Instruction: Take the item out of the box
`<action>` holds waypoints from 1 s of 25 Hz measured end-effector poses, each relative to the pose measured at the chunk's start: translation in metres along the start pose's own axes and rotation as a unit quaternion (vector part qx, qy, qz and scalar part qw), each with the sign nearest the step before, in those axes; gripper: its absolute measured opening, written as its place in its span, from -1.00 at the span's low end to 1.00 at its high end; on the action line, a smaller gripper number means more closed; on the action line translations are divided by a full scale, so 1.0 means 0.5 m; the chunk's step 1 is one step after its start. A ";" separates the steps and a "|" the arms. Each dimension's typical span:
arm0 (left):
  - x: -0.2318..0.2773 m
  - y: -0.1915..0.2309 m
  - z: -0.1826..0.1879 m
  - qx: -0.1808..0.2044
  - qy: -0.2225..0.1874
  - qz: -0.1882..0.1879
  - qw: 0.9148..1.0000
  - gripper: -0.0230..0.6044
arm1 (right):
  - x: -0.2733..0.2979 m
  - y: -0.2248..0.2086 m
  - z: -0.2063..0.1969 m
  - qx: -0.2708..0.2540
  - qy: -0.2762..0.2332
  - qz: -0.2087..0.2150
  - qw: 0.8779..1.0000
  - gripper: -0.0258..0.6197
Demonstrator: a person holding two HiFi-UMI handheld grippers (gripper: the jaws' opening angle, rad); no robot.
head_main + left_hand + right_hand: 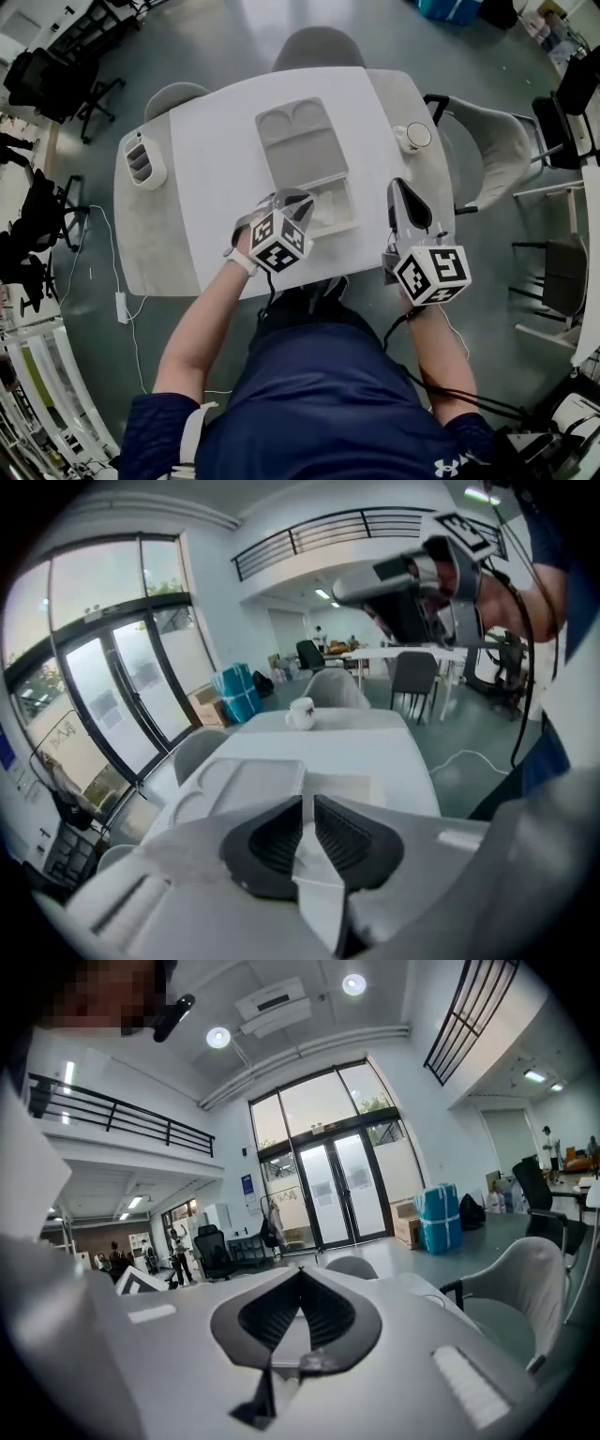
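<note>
1. Nearest the person, at the table's (216,187) front edge, the left gripper (302,202) is tipped over the near half of the box (349,221).
2. In the left gripper view, the left gripper's (307,806) jaws are pinched nearly together on a thin flat white item (316,878), which sits between the ribbed pads (272,841).
3. That item is at the box's near-left corner. Can't tell if it's lifted clear of the box base.
4. The right gripper (397,189) is by the table's right front corner, off to the box's right and not touching it.
5. In its own view, the right gripper's (300,1277) jaws are closed together w/ nothing between them, aimed at the room, not the table.
6. Mid-table, the box lid (300,141) lies open flat beyond the base. It's grey, w/ two rounded pockets at its far end.
7. At the left edge is a grey slotted holder (142,161).
8. At the far right is a white mug (413,137), well apart from the box.
9. Beyond the table are grey chairs (317,45).
</note>
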State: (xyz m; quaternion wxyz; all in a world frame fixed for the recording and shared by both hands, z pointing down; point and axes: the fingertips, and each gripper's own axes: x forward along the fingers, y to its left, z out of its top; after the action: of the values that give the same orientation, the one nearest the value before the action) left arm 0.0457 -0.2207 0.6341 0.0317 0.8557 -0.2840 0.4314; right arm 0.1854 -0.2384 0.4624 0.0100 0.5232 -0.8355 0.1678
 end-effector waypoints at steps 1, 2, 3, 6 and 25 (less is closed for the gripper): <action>0.026 -0.009 -0.019 0.010 0.019 -0.011 1.000 -0.78 | 0.000 -0.005 -0.012 0.001 0.006 -0.005 1.000 -0.92; 0.050 -0.018 -0.038 0.018 0.038 -0.021 0.999 -0.78 | 0.000 -0.011 -0.023 0.005 0.012 -0.011 1.000 -0.92; 0.072 -0.026 -0.057 0.025 0.057 -0.030 0.998 -0.78 | -0.002 -0.017 -0.034 0.011 0.018 -0.017 1.000 -0.92; 0.127 -0.044 -0.107 0.049 0.110 -0.054 0.991 -0.78 | -0.007 -0.028 -0.061 0.024 0.030 -0.033 0.999 -0.92; 0.205 -0.107 -0.174 0.048 0.201 -0.120 0.971 -0.92 | -0.050 -0.051 -0.109 0.039 0.041 -0.080 0.995 -0.92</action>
State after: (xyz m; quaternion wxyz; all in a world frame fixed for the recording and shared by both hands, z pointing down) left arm 0.0584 -0.1970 0.7762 0.0985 0.7797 -0.1458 0.6009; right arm 0.2105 -0.2108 0.5160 0.0376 0.5808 -0.7828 0.2201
